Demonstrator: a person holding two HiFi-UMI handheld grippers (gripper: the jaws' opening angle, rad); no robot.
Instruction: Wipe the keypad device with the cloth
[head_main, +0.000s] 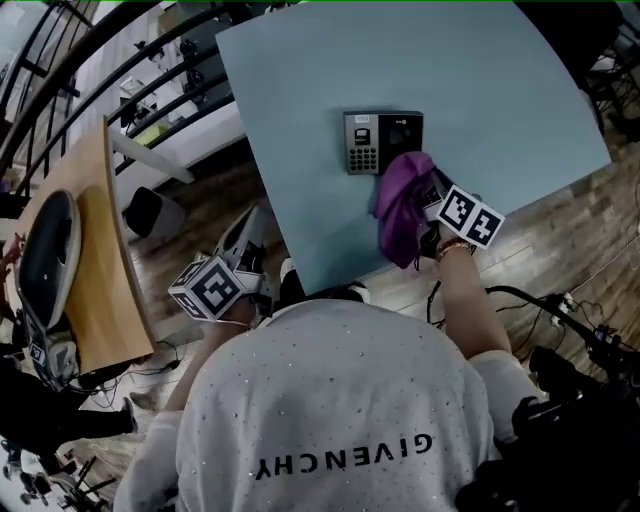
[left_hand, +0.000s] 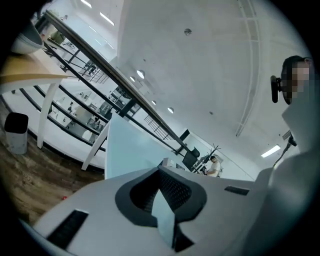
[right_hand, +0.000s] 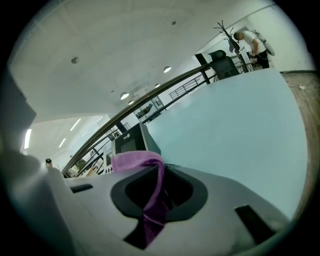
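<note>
The keypad device (head_main: 383, 140) is a small dark box with a screen and grey keys, lying near the middle of the light blue table (head_main: 500, 90). Over its near right corner hangs a purple cloth (head_main: 402, 205), with my right gripper (head_main: 428, 200) shut on it. In the right gripper view the cloth (right_hand: 137, 161) runs down through the closed jaws of my right gripper (right_hand: 159, 197), and the device (right_hand: 131, 141) stands just beyond. My left gripper (head_main: 250, 235) hangs off the table's near left edge, shut and holding nothing; in its own view the left gripper (left_hand: 162, 210) points along the table (left_hand: 125, 145).
A wooden desk (head_main: 95, 250) carrying a grey oval object (head_main: 45, 255) stands at the left. A black bin (head_main: 145, 212) sits on the wood floor between desk and table. Railings run along the far left. Cables and dark gear (head_main: 560, 330) lie at the right.
</note>
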